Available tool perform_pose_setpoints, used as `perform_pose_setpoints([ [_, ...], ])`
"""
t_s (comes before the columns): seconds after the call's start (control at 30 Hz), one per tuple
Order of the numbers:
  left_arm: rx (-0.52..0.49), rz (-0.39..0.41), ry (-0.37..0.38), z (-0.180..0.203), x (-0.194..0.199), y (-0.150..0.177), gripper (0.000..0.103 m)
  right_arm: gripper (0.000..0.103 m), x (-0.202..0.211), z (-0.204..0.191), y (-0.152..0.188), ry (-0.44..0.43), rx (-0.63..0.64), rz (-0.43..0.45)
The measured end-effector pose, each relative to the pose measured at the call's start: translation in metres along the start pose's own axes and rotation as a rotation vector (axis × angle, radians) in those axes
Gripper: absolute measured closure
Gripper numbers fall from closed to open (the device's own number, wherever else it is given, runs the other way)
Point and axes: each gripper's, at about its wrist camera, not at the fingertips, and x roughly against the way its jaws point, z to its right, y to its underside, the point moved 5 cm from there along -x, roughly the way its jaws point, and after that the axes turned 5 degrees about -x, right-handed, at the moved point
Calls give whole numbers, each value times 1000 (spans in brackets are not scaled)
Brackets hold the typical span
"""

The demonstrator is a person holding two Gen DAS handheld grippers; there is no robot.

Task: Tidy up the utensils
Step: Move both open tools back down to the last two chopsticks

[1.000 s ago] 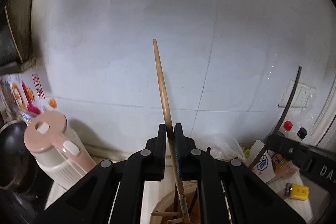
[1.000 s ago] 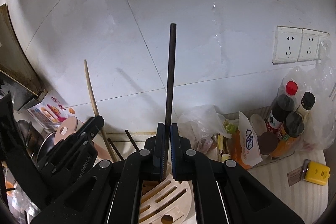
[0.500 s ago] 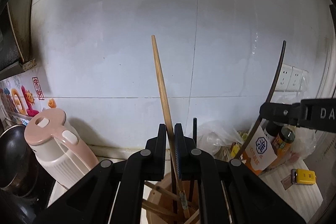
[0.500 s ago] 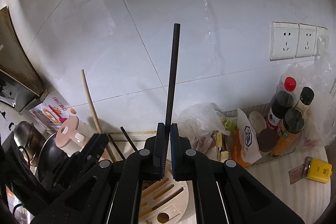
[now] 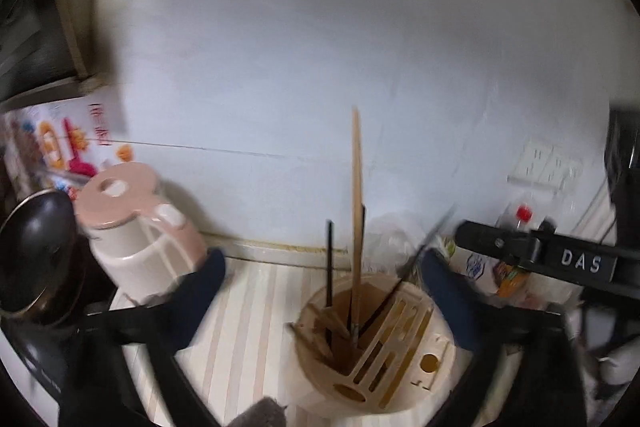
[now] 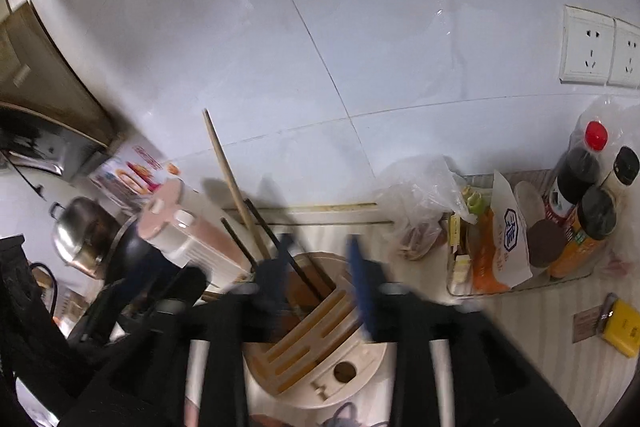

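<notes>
A beige round utensil holder stands on the striped counter; it also shows in the right wrist view. A long wooden chopstick stands upright in its round compartment, with black chopsticks beside it. In the right wrist view the wooden chopstick and black chopsticks lean left in the holder. My left gripper is open and empty, its fingers wide apart on either side of the holder. My right gripper is open and empty just above the holder.
A pink-lidded kettle and a black pan stand left. A tray of sauce bottles, a plastic bag and a yellow box lie right. Wall sockets sit on the tiled wall behind.
Both grippers have opened and let go: the wooden chopstick and the black chopstick now stand in the holder. Both grippers have tilted down toward the holder.
</notes>
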Motion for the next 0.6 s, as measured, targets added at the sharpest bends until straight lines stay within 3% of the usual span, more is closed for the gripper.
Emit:
perform_pose_setpoints([
  [0.17,31,-77,-91,-19,15,5,0,51,33,16,2,-8,-61,56],
  [0.33,50,-126,-160,-32,17,29,0,48,59,46,21,39,-132,70],
  [0.47,55,-240,-198,-34,5,69,0,47,61,78,52,101,-181,23],
  [0.6,33,-328,-239,-31,-3,113,0,47,58,113,93,222,-201,-44],
])
